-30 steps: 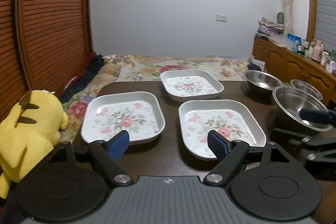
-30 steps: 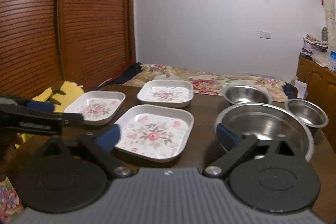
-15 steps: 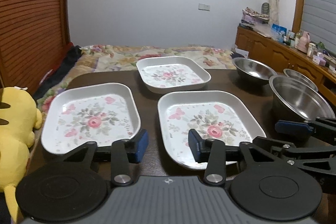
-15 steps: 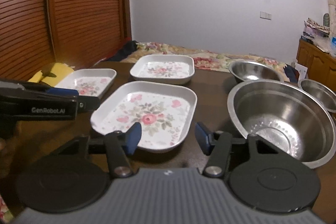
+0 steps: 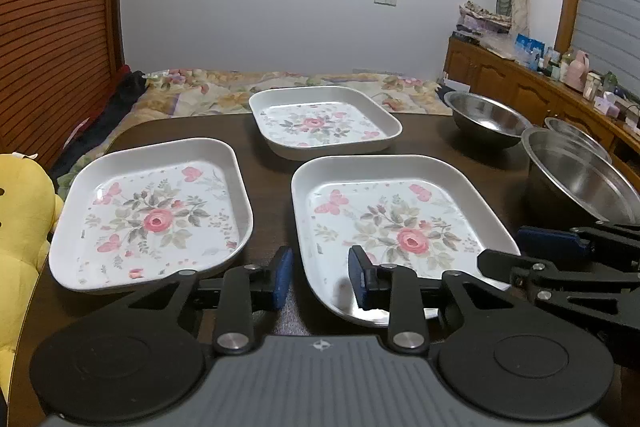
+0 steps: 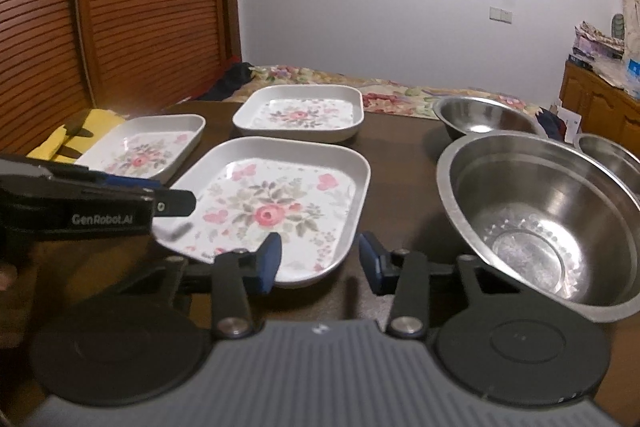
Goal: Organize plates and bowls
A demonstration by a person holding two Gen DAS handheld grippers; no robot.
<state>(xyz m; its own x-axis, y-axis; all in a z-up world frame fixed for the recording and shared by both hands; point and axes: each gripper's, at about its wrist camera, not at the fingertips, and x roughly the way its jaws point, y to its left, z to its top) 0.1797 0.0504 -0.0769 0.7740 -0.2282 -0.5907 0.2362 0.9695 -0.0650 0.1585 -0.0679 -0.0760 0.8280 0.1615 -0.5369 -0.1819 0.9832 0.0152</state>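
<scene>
Three white floral rectangular plates lie on the dark table: a left plate (image 5: 156, 211) (image 6: 148, 147), a near middle plate (image 5: 400, 227) (image 6: 276, 203) and a far plate (image 5: 320, 121) (image 6: 300, 113). Three steel bowls stand at the right: a large one (image 5: 580, 179) (image 6: 548, 215), a far one (image 5: 486, 117) (image 6: 484, 115) and a small one (image 6: 612, 155). My left gripper (image 5: 319, 279) is open and empty, straddling the near-left rim of the middle plate. My right gripper (image 6: 318, 261) is open and empty at that plate's near-right corner.
A yellow plush toy (image 5: 20, 227) sits at the table's left edge. A bed with a floral cover (image 5: 280, 87) lies behind the table. A wooden slatted wall is at the left and a cluttered sideboard (image 5: 560, 83) at the right.
Both grippers have moved forward and down toward the middle plate, and their jaws have narrowed from wide open to a smaller gap.
</scene>
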